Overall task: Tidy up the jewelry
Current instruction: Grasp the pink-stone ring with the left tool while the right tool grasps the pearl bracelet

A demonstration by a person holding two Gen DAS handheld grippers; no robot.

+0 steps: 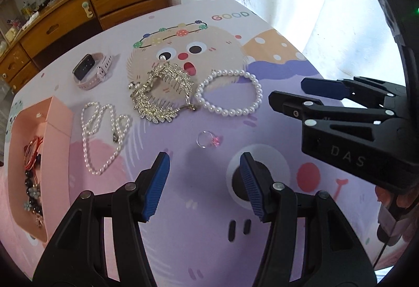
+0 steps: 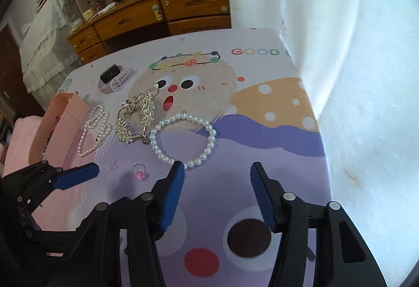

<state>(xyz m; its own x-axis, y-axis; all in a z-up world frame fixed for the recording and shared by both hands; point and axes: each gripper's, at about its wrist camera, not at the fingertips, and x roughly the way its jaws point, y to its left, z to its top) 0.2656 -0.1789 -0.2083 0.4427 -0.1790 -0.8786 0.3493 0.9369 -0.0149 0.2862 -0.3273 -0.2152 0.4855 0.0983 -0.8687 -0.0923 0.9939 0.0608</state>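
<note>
On the cartoon-print tablecloth lie a pearl bracelet, a silver rhinestone hair comb, a long pearl necklace, a small ring with a pink stone and a pink-strapped smartwatch. My left gripper stands open just short of the ring, with nothing between its blue pads. My right gripper is open too, empty, its left pad over the near edge of the pearl bracelet. The ring lies between the two grippers. The right gripper also shows beside the bracelet's right side.
An open pink box at the table's left holds red bangles and a dark beaded piece. A white curtain hangs along the table's right edge. A wooden dresser stands beyond the far edge.
</note>
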